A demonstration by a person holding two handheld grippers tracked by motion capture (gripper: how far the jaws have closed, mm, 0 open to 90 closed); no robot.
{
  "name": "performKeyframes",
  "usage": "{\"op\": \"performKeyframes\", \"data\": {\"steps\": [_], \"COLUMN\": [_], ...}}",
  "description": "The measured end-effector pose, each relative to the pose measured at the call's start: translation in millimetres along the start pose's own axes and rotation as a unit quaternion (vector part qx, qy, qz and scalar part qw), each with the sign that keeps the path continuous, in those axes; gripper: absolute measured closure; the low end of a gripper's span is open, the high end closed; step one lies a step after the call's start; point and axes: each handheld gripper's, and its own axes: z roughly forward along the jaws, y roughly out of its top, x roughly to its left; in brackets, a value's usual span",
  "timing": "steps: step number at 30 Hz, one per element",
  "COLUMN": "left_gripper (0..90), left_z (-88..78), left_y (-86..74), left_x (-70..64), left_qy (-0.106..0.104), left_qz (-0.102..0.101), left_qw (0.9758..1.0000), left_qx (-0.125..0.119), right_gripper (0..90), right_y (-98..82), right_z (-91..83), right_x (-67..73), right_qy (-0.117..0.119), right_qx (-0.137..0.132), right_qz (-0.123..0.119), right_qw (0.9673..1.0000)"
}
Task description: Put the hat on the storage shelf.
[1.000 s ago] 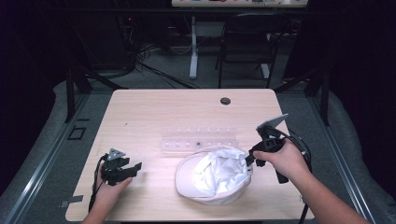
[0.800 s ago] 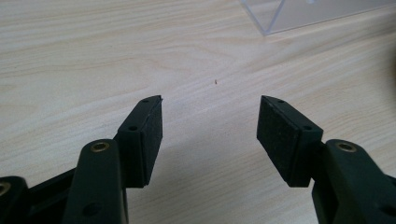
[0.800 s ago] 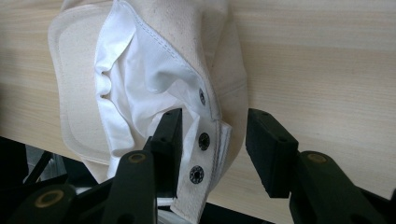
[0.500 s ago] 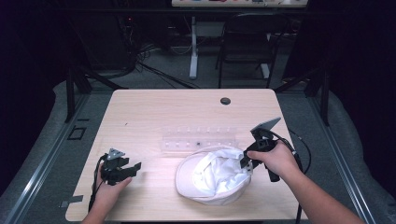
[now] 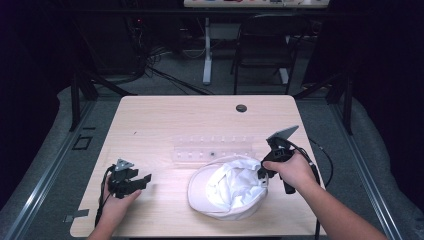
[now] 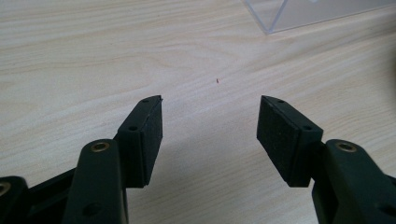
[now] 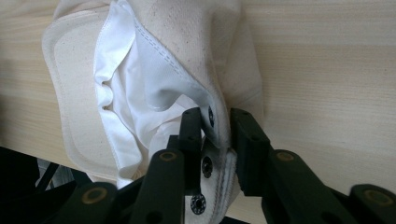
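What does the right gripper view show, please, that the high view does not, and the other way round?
Right gripper view alone: the fingers of the right gripper, which have just been closing, pinching the cap's strap edge with its snap studs. High view alone: the left gripper resting apart on the table, the clear tray behind the cap, and a chair beyond. Both share the white cap lying inside-up on the wooden table.

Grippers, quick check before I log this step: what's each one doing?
Left gripper: open, empty.
Right gripper: jaws just closed on the white cap's back strap.
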Motion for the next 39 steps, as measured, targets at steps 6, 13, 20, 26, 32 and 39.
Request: {"op": "performKeyframes", "data": {"steps": [6, 13, 20, 26, 32, 39], "left_gripper": [41.2, 41.3, 41.5, 42.4, 42.7, 43.2], "left_z": [0.2, 0.3, 0.6, 0.9, 1.3, 1.7], "left_y": [-0.1, -0.2, -0.2, -0.2, -0.3, -0.2], "left_x": [-0.4, -0.3, -0.2, -0.8, -0.9, -1.2], "left_qy": [0.000, 0.000, -0.001, -0.003, -0.005, -0.008], "left_qz": [0.000, -0.001, -0.004, -0.005, -0.007, -0.009], "left_qw": [1.0000, 1.0000, 1.0000, 1.0000, 1.0000, 0.9999], "left_qx": [0.001, 0.001, -0.001, -0.001, -0.001, 0.001], "right_gripper": [81.4, 82.3, 82.5, 82.5, 82.6, 82.6], "right_y": [-2.2, -4.8, -6.7, -7.0, -7.7, -8.3], "right_z": [-5.5, -11.5, -23.4, -35.9, -46.0, -57.9], "right_x": [0.4, 7.6, 18.0, 24.4, 28.9, 35.2], "right_qy": [-0.002, -0.005, 0.000, 0.018, 0.039, 0.080], "right_qx": [0.001, 0.000, -0.005, -0.014, -0.009, -0.016], "right_qz": [-0.007, -0.016, -0.028, -0.028, -0.031, -0.020], "right_qw": [1.0000, 0.9999, 0.9996, 0.9994, 0.9987, 0.9965]}}
